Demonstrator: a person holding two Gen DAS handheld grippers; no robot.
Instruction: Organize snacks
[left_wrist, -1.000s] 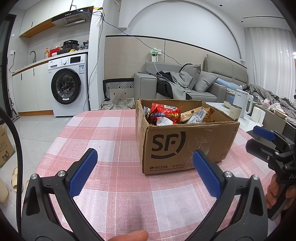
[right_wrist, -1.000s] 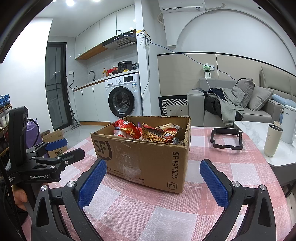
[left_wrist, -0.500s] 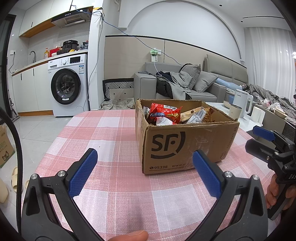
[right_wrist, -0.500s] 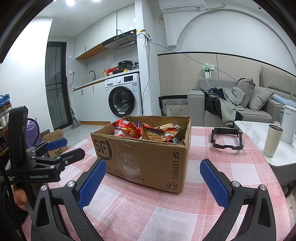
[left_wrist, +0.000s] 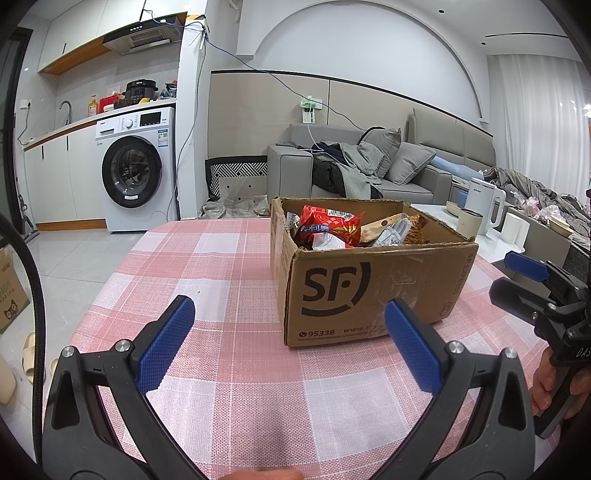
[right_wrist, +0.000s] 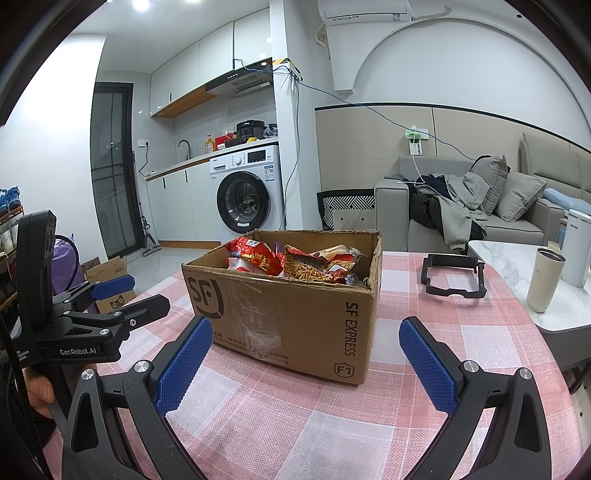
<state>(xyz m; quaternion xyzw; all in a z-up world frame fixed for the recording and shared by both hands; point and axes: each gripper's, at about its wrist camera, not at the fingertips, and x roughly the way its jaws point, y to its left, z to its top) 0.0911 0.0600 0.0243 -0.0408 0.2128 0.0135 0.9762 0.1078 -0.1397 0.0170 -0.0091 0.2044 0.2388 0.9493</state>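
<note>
Both tools wide open, empty, snack box ahead, black frame beyond

A: Left matte-black two-finger gripper?
B: Textured blue pads, silver screws, black cable, "GenRobot.AI" in white.
A: Right matte-black two-finger gripper?
B: Same blue pads, silver screws; bare-skinned fingers behind its handle.
</note>
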